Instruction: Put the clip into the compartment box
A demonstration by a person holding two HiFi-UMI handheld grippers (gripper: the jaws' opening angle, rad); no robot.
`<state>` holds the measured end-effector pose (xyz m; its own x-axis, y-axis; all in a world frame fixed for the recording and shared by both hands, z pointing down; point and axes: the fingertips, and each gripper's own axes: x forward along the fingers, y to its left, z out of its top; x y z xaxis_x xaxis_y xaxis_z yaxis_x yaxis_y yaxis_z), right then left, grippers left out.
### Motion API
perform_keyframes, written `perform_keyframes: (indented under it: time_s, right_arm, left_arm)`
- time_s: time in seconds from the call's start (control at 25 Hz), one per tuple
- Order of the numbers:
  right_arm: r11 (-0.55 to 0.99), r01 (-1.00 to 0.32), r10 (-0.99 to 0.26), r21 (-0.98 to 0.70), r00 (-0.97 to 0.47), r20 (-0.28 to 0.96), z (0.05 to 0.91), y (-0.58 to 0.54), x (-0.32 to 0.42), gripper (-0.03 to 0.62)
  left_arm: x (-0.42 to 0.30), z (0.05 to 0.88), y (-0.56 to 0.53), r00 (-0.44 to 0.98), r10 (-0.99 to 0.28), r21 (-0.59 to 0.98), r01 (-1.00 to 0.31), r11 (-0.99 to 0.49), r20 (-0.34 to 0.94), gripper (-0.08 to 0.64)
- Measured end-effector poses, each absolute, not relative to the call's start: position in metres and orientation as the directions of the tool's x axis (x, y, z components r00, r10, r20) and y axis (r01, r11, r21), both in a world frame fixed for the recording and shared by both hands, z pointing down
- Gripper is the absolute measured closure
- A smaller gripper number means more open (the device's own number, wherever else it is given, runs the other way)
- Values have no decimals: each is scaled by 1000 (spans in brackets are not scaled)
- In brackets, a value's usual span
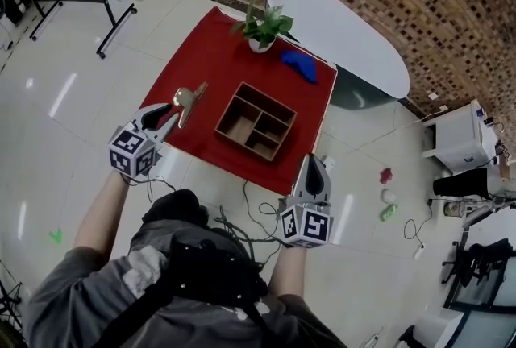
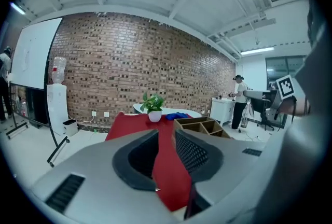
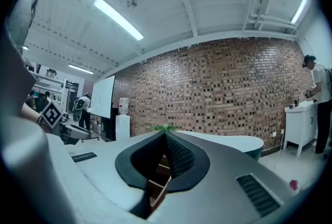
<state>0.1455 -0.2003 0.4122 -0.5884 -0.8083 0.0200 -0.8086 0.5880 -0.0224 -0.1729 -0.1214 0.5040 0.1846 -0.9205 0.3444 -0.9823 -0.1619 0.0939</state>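
Note:
A blue clip (image 1: 298,64) lies on the red cloth (image 1: 210,64) at the far right, next to a potted plant (image 1: 262,28). The wooden compartment box (image 1: 254,121) stands in the middle of the cloth, and its cells look empty. My left gripper (image 1: 193,95) hovers over the cloth's left edge, left of the box, open with nothing between its jaws. In the left gripper view the left gripper (image 2: 166,135) frames red cloth, with the box (image 2: 202,125) and clip (image 2: 176,115) ahead. My right gripper (image 1: 313,163) sits off the cloth's near right corner, and its jaw tips meet (image 3: 165,135).
A white oval table (image 1: 339,24) stands behind the red cloth along the brick wall. Cables (image 1: 258,213) trail on the floor near me. Small coloured objects (image 1: 387,193) lie on the floor at right, beside a white cabinet (image 1: 459,133). A whiteboard stand (image 1: 113,16) is at far left.

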Motion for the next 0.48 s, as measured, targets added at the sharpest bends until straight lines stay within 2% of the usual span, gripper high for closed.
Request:
perform_keyframes:
  time_s: [0.16, 0.36, 0.48]
  right_arm:
    - [585, -811, -811, 0, -585, 26, 408, -221, 127, 572]
    - [534, -845, -845, 19, -533, 46, 402, -250, 113, 574]
    - [504, -863, -863, 23, -502, 63, 410, -268, 104, 572]
  left_arm:
    - [-197, 545, -156, 179, -882, 27, -982, -186, 437, 390]
    - [-239, 588, -190, 133, -814, 68, -991, -115, 565, 376]
    - [-251, 612, -212, 162, -767, 120, -986, -112, 621, 376]
